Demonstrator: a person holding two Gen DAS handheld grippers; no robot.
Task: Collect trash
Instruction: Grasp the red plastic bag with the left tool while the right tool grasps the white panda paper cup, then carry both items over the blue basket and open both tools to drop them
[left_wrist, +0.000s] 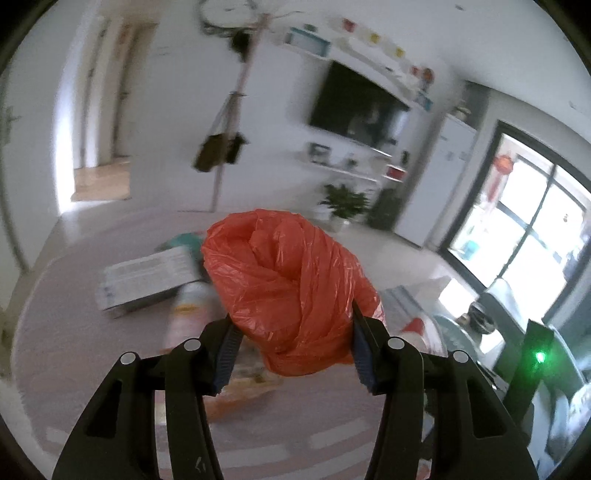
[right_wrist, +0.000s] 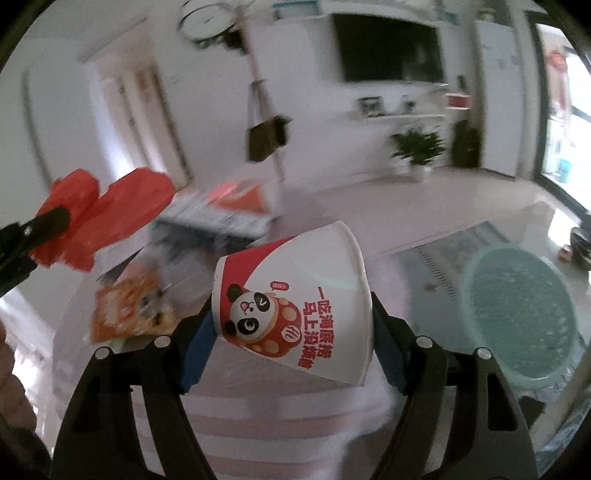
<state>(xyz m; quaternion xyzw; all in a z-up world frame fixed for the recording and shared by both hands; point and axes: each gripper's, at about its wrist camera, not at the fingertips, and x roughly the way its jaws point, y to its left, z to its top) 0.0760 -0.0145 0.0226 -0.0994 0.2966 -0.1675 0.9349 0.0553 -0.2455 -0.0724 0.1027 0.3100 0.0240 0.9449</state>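
Progress: two pieces of trash are lifted and held; I judge the collecting about midway, since nothing shows them dropped anywhere yet.
Right gripper (right_wrist: 291, 328): jaws clamped on a paper cup (right_wrist: 295, 306) with a panda print, tilted on its side, rim to the right, held above the tabletop (right_wrist: 258, 417).
Left gripper (left_wrist: 293, 350): jaws closed on a bunched red plastic bag (left_wrist: 288, 291), raised clear of the tabletop; in the right view the bag (right_wrist: 107, 218) hangs well left of the cup.
Left to do: an orange snack wrapper (right_wrist: 129, 314) lies on the tabletop beyond the right gripper; printed boxes (left_wrist: 147, 280) lie farther back.
Pose: both grippers point forward over the tabletop, side by side, level.
Farther: a green basin (right_wrist: 521, 314) to the right; whether it serves as the bin, I cannot tell.
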